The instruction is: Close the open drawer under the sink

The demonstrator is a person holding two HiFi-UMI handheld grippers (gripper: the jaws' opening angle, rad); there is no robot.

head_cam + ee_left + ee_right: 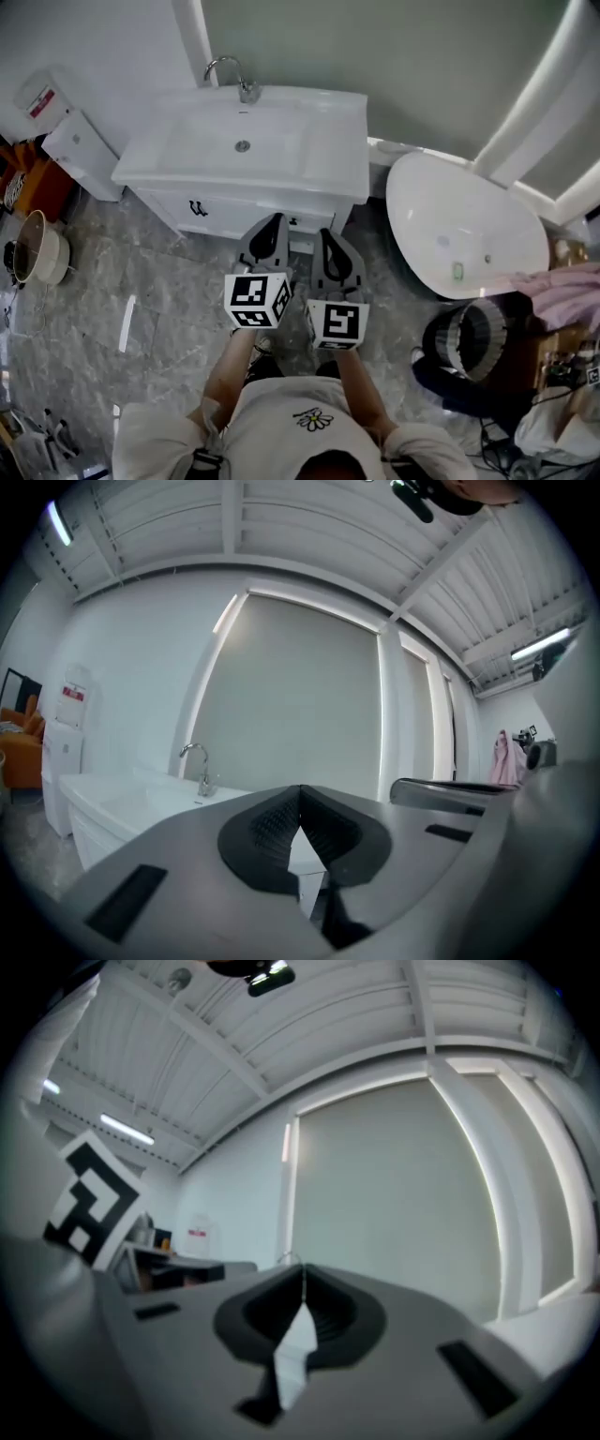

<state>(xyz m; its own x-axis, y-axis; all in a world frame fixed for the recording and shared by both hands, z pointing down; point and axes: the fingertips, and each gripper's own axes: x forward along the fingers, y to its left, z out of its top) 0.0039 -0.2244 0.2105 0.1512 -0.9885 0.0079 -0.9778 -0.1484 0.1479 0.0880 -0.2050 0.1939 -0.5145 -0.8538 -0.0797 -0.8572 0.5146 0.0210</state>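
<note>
Bright, even white light is coming from ceiling strip lights [539, 647] and glowing strips [223, 621] edging a grey wall panel [291, 696], glare is streaking the marble floor [127, 323], both gripper views are bending and darkening at their rims, and the right gripper [302, 1277] is looking softly blurred.

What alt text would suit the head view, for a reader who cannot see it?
Seen from above, a person holds the left gripper and right gripper, both shut and empty, side by side before a white sink on its cabinet. A white bathtub stands to the right.
</note>
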